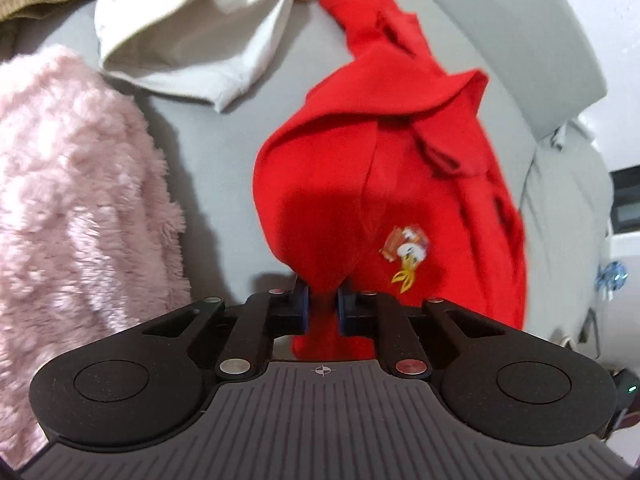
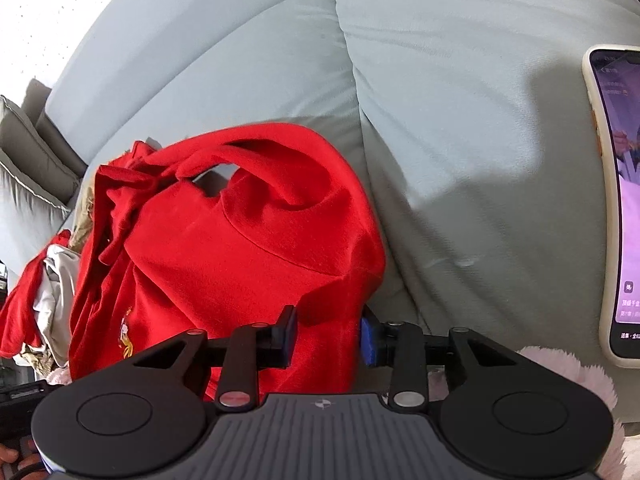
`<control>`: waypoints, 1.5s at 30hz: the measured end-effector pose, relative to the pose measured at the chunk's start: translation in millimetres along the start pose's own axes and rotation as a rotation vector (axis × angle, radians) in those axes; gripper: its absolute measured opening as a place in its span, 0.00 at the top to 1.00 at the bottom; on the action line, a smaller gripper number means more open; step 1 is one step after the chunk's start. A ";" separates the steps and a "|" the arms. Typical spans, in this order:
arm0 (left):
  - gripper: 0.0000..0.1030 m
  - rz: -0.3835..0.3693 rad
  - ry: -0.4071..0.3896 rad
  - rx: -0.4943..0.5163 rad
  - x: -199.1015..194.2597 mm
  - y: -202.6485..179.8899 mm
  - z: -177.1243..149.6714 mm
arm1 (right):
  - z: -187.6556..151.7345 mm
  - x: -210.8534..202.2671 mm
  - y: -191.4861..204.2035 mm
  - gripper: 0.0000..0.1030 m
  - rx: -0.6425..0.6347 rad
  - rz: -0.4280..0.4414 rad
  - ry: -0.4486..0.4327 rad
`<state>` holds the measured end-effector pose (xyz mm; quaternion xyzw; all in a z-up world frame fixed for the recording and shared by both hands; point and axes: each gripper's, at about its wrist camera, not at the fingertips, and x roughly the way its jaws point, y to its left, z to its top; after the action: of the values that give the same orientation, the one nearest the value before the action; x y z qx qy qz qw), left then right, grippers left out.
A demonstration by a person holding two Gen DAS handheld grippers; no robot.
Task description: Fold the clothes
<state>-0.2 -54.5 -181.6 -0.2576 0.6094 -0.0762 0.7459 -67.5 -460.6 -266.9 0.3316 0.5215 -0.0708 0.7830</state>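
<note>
Left claw [image 1: 322,308]: clamped on red shirt [image 1: 384,184]. Right claw [image 2: 328,334]: clamped on same shirt's edge. Shirt: bunched on grey sofa [image 2: 460,140]; pink fleece [image 1: 76,200], phone [image 2: 616,200] beside shirt.

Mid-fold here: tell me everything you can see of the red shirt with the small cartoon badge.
The red knit shirt looks like soft cotton, with a small embroidered cartoon badge on its front. It is crumpled and partly lifted over the pale grey sofa, its folds bunched rather than flat. The left gripper pinches a narrow bunch of its fabric; the right gripper clamps a wider fold of it. Its far end trails toward a cream garment.
</note>
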 end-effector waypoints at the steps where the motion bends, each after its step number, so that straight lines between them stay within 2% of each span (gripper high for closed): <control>1: 0.54 0.021 0.005 -0.002 0.0 1.4 0.2 | 0.2 0.0 0.3 0.64 0.001 0.001 -0.002; 2: 0.48 0.046 0.010 -0.005 0.1 2.9 0.3 | 0.4 0.3 0.9 0.64 0.000 0.001 -0.003; 5: 0.49 0.117 0.032 -0.013 0.1 7.5 -2.0 | 1.1 1.0 2.0 0.62 -0.001 0.004 -0.005; 10: 0.49 0.141 0.007 0.027 12.9 4.5 -4.2 | 0.9 0.6 2.2 0.61 -0.003 0.012 -0.010; 16: 0.45 0.121 -0.028 0.097 22.5 -4.5 -6.5 | 1.9 3.5 -0.2 0.61 -0.009 0.006 -0.001; 17: 0.48 0.120 -0.030 0.107 21.2 -5.3 -7.2 | 1.7 3.7 0.2 0.61 -0.010 0.005 0.000; 19: 0.65 0.110 -0.028 0.126 16.5 -6.5 -7.0 | 1.8 3.3 -0.1 0.71 -0.011 0.001 0.001; 20: 0.83 0.100 -0.023 0.135 12.0 -6.5 -6.2 | 1.8 2.9 -0.6 0.85 -0.011 0.000 0.001; 21: 0.92 0.076 -0.015 0.138 9.0 -6.2 -5.4 | 1.5 1.4 -2.0 0.90 -0.007 0.009 -0.001; 22: 0.93 0.047 -0.008 0.139 5.0 -5.9 -4.7 | 1.0 -0.6 -3.4 0.91 -0.001 0.024 -0.003; 24: 0.93 -0.023 -0.017 0.134 -11.4 -6.6 -3.3 | -1.1 -5.8 -3.1 0.91 -0.001 0.044 -0.014; 29: 0.94 -0.114 -0.053 0.093 -46.5 -2.6 6.0 | -12.9 -23.8 3.0 0.93 0.004 0.070 -0.038; 32: 0.94 -0.147 -0.075 0.067 -68.0 0.6 11.0 | -24.7 -35.8 10.6 0.93 0.038 0.121 -0.049; 37: 0.94 -0.169 -0.122 0.088 -105.4 -6.4 28.3 | -36.3 -59.4 38.2 0.94 0.102 0.258 -0.104; 39: 0.94 -0.189 -0.184 0.108 -131.8 -23.1 49.8 | -28.0 -70.9 52.8 0.94 0.091 0.279 -0.143; 41: 0.94 -0.213 -0.255 0.136 -161.3 -48.2 70.9 | -9.6 -94.3 77.3 0.94 0.052 0.316 -0.221; 43: 0.94 -0.237 -0.319 0.166 -195.4 -68.9 86.6 | 21.1 -140.7 114.8 0.94 -0.011 0.387 -0.347; 45: 0.94 -0.299 -0.424 0.200 -249.4 -98.4 104.5 | 40.1 -181.4 140.4 0.94 -0.059 0.440 -0.453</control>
<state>57.4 -1.6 95.3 -0.2799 0.3843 -0.1895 0.8591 -53.4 -418.9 -38.3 0.3895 0.2515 0.0436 0.8850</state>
